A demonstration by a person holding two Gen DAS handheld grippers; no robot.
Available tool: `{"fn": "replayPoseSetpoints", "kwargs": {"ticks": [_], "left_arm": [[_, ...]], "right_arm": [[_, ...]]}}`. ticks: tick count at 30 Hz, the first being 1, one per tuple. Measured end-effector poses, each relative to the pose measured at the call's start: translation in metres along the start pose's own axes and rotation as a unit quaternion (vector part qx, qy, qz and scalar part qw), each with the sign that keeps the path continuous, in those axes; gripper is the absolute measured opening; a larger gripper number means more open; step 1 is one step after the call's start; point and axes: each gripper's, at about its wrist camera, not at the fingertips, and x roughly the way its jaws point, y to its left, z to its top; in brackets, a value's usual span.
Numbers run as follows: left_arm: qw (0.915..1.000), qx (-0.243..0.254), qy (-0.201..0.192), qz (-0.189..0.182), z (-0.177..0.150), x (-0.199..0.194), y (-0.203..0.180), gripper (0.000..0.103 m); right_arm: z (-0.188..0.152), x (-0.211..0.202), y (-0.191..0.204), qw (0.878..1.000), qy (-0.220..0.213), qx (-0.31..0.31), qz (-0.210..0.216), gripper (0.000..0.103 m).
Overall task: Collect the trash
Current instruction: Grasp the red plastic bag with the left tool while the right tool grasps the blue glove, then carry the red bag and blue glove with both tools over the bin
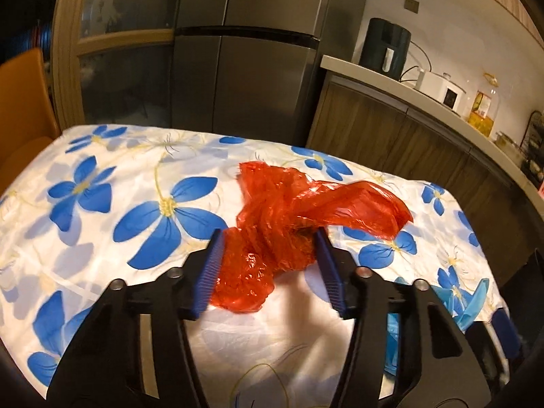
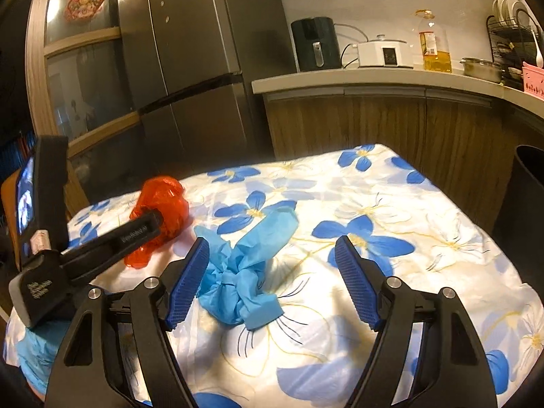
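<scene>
A crumpled red plastic bag lies on the flowered tablecloth. My left gripper has its blue pads pressed against both sides of the bag's bunched near end. In the right wrist view one left finger digs into the red plastic bag. A knotted light blue plastic bag lies in front of my right gripper. Its jaws stand wide apart: the left pad is just beside the bag, the right pad far from it.
A tall black bin stands beside the table's right edge. Behind the table are a dark fridge and a counter with an air fryer, a cooker, an oil bottle and a dish rack. An orange chair is at the far left.
</scene>
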Motion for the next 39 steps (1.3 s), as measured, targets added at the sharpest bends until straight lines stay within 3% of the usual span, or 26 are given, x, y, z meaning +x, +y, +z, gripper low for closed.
{"fn": "replayPoseSetpoints", "kwargs": {"ticks": [7,9,13,17,27,39], "left_arm": [[0.9997,-0.004,-0.013,-0.019,-0.003,-0.007,0.001,0.024],[0.9996,-0.009,-0.017,-0.02,-0.004,-0.011,0.003,0.022],[0.999,-0.031,-0.02,-0.023,-0.009,-0.025,0.012,0.022],[0.9987,-0.047,-0.019,-0.007,-0.019,-0.043,0.022,0.022],[0.9987,-0.029,-0.027,0.033,-0.039,-0.091,0.014,0.022],[0.9987,0.005,-0.049,0.01,-0.057,-0.149,-0.02,0.022]], "right_arm": [[-0.005,0.022,0.006,0.999,0.042,-0.012,0.007,0.059],[-0.006,0.026,0.007,0.999,0.05,-0.014,0.011,0.053],[-0.009,0.033,0.007,0.997,0.066,-0.014,0.025,0.033],[-0.009,0.033,0.005,0.997,0.065,-0.009,0.037,0.021],[-0.002,-0.016,-0.003,0.999,0.021,0.002,0.049,0.013],[0.003,-0.105,-0.034,0.998,-0.04,0.014,0.051,0.012]]}}
